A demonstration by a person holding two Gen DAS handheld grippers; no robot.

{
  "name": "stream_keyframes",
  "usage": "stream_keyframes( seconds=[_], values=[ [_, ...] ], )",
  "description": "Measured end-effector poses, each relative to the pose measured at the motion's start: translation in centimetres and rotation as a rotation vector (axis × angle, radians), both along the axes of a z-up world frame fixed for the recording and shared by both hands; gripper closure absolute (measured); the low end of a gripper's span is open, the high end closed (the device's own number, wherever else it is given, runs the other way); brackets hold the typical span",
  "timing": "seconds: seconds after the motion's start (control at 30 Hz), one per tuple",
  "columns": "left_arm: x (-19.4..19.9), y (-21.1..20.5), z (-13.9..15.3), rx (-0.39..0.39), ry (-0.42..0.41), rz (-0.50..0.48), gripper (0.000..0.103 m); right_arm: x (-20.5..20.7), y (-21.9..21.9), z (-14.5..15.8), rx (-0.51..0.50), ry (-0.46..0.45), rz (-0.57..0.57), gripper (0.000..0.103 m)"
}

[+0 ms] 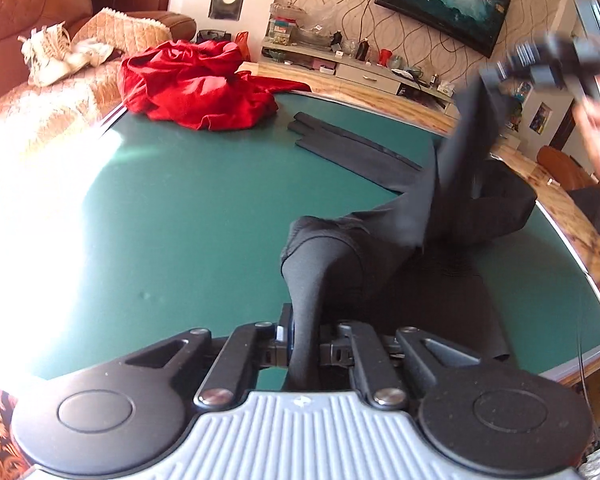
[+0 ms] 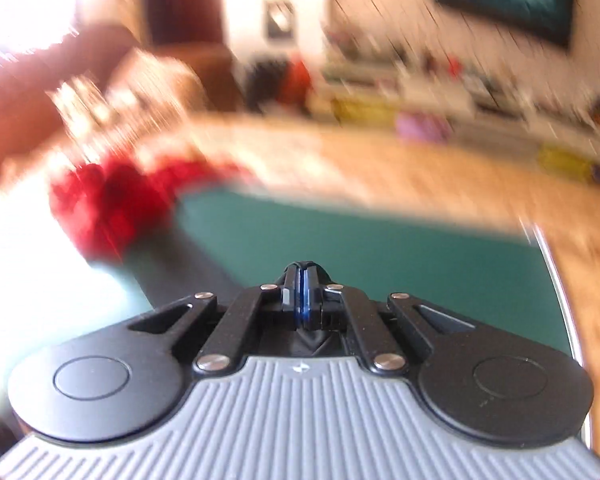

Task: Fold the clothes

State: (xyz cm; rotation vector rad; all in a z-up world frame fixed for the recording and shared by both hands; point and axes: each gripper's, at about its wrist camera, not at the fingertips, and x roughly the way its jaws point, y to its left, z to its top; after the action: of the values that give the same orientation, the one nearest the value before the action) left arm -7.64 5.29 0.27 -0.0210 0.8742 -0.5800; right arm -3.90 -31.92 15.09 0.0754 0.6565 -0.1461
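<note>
The left gripper (image 1: 300, 344) is clamped on a fold of a black garment (image 1: 440, 216), which rises from its jaws and trails away over the green counter (image 1: 180, 208). Part of the garment is pulled up toward the right gripper (image 1: 496, 80), blurred at the upper right of the left wrist view with a hand (image 1: 598, 136) behind it. In its own view the right gripper (image 2: 303, 280) has its fingers pressed together; whether cloth is pinched there I cannot tell. Farther off, the garment's flat end lies on the counter, and a crumpled red garment (image 1: 196, 84) sits at the far edge. Beyond is a sofa (image 1: 40, 52).
</note>
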Motion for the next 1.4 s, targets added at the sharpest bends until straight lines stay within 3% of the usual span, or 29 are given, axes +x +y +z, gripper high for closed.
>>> stream_keyframes(
  seconds=[0.1, 0.17, 0.23, 0.27, 0.33, 0.47, 0.6, 0.77, 0.93, 1.1, 1.27, 1.3, 1.33, 1.4],
  values=[
    [-0.3, 0.6, 0.0, -0.030, 0.018, 0.025, 0.094, 4.1, 4.5, 5.1, 0.007, -0.116, 0.137, 0.100],
    [-0.1, 1.2, 0.0, -0.063, 0.046, 0.056, 0.094, 6.7, 7.3, 6.3, 0.000, -0.091, 0.197, 0.096],
    [0.2, 1.8, -0.3, -0.085, 0.074, 0.075, 0.094, 9.0, 9.8, 6.4, -0.024, -0.029, 0.232, 0.075],
    [0.4, 2.1, -0.5, -0.096, 0.086, 0.079, 0.094, 9.4, 10.5, 6.0, -0.053, -0.016, 0.217, 0.059],
    [0.6, 2.7, -0.9, -0.120, 0.109, 0.084, 0.094, 9.0, 11.1, 4.9, -0.081, -0.007, 0.183, 0.054],
    [1.2, 4.0, -1.3, -0.181, 0.141, 0.086, 0.094, 4.7, 9.4, 1.4, 0.017, 0.038, 0.247, 0.053],
    [1.5, 4.6, -0.9, -0.226, 0.153, 0.073, 0.094, -3.8, 9.3, -4.0, 0.079, 0.126, 0.385, 0.052],
    [1.0, 4.1, 0.7, -0.221, 0.116, 0.048, 0.094, -14.1, 12.7, -9.8, 0.058, 0.185, 0.422, 0.045],
    [0.9, 3.1, 3.3, -0.257, 0.101, 0.033, 0.094, -19.0, 18.4, -10.6, 0.035, 0.088, 0.482, 0.041],
    [0.3, 1.1, 6.2, -0.255, 0.055, -0.001, 0.094, -20.5, 23.8, -9.4, -0.094, -0.101, 0.464, 0.032],
    [-0.2, -0.6, 8.3, -0.247, 0.022, -0.043, 0.094, -19.5, 26.0, -8.4, -0.200, -0.191, 0.393, 0.032],
    [-0.3, -0.8, 8.6, -0.246, 0.018, -0.050, 0.094, -19.1, 25.5, -8.1, -0.178, -0.198, 0.388, 0.039],
    [-0.2, -1.0, 8.7, -0.238, 0.017, -0.049, 0.094, -18.9, 24.8, -7.7, -0.149, -0.195, 0.382, 0.052],
    [-0.1, -1.4, 8.9, -0.223, 0.016, -0.050, 0.094, -18.4, 23.2, -6.9, -0.092, -0.171, 0.374, 0.092]
  ],
)
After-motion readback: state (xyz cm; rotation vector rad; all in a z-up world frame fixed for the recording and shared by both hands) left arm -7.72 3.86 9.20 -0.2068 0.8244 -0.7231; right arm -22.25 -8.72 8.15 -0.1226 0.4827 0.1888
